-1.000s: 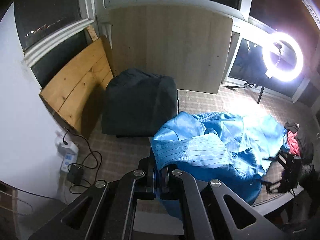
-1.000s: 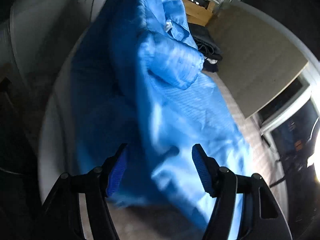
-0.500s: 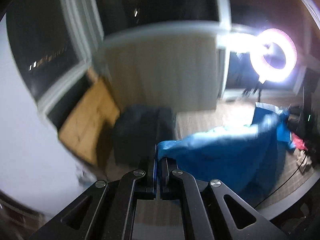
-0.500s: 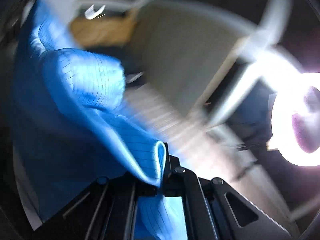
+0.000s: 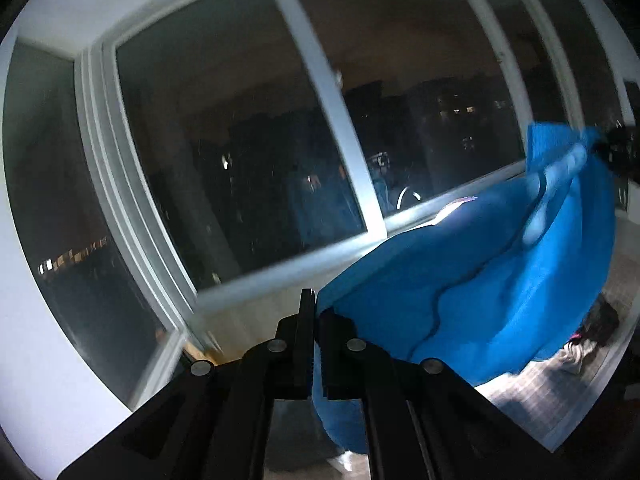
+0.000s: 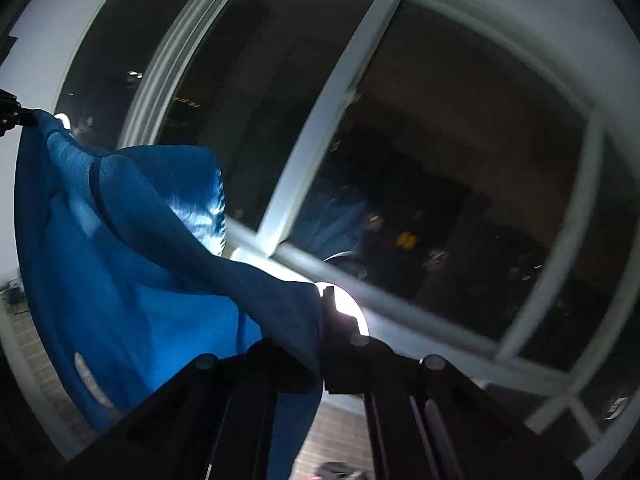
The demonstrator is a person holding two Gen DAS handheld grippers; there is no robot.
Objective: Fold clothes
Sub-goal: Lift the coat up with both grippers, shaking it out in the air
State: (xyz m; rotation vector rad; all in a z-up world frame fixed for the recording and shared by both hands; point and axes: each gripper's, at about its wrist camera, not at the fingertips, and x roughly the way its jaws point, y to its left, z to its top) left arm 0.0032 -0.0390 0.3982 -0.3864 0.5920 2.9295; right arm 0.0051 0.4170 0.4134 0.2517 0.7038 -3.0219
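Both grippers pinched tight on the blue garment [image 5: 472, 292], cloth stretched in the air between them. Left gripper [image 5: 316, 312] clamps one edge; right gripper [image 6: 323, 308] clamps the other. Room is dark: big white-framed windows [image 5: 332, 104] fill both views, night outside, reflections in the glass. Bright ring light [image 6: 350, 314] glare behind the right fingers. Checked floor [image 5: 536, 392] below, dark clutter [image 5: 598, 322] at the right edge.

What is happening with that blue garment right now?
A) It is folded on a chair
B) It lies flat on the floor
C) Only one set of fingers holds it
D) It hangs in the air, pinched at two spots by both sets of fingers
D: the blue garment stretches between the left gripper and the right gripper, both shut on its edge in front of the window.
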